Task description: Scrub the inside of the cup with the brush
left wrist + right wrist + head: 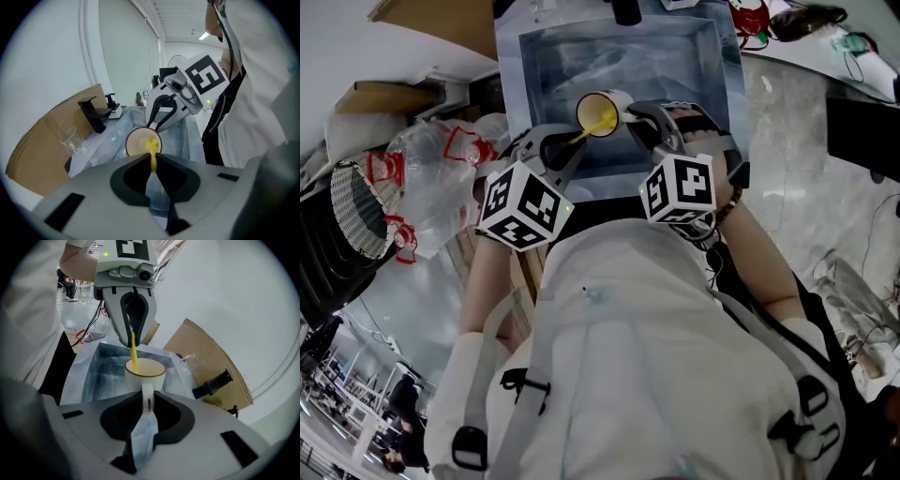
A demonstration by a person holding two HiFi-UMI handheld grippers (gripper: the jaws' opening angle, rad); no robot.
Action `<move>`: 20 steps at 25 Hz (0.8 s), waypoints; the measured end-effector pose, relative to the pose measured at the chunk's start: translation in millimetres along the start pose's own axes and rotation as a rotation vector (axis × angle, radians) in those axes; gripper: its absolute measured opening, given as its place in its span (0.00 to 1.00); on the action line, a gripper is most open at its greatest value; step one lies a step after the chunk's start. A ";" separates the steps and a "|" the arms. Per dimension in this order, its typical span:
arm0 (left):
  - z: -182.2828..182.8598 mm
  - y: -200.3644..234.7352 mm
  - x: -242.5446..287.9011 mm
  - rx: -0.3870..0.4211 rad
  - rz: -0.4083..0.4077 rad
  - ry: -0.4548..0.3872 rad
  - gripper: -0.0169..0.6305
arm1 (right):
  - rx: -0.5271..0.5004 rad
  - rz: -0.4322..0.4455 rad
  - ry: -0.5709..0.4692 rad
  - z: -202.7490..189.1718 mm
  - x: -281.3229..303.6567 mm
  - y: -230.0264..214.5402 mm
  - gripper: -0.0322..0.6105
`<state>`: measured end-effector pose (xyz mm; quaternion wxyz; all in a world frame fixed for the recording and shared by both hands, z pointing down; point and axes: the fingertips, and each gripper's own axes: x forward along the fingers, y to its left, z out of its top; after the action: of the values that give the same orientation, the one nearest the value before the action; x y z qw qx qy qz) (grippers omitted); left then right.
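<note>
Your right gripper (147, 401) has its fingers clamped on the handle of the cup (144, 373), holding it above the basin (675, 56), well apart from the basin walls. Your left gripper (153, 161) fingers pinch the yellow brush (152, 146), and its head sits inside the cup's rim.

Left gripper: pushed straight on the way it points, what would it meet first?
Probably the cup wall, via the yellow brush that the left gripper grips; its head sits inside the mouth.
</note>
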<state>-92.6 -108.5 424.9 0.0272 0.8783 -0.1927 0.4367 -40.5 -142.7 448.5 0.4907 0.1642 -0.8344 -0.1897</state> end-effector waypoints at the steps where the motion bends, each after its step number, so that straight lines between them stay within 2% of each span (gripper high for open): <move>1: 2.5 0.8 -0.4 -0.007 0.001 -0.015 0.09 | 0.001 0.004 0.000 -0.7 0.2 1.1 0.16; 5: 14.7 11.0 -1.6 -0.045 0.026 -0.075 0.09 | -0.007 0.006 0.000 -1.2 0.3 3.8 0.16; 13: 10.0 28.8 2.1 -0.085 0.099 -0.033 0.09 | 0.010 -0.005 -0.012 -5.4 -1.8 -2.6 0.16; 17: 3.0 27.7 3.1 -0.122 0.098 -0.023 0.09 | 0.051 0.007 -0.019 -12.1 -1.1 -2.7 0.16; 20: 0.7 24.2 2.4 -0.167 0.085 -0.052 0.09 | 0.106 0.031 -0.035 -16.6 0.9 -0.3 0.16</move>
<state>-99.6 -131.7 423.4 0.0766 0.8751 -0.2663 0.3968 -26.3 -146.0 456.6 0.4694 0.1736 -0.8542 -0.1406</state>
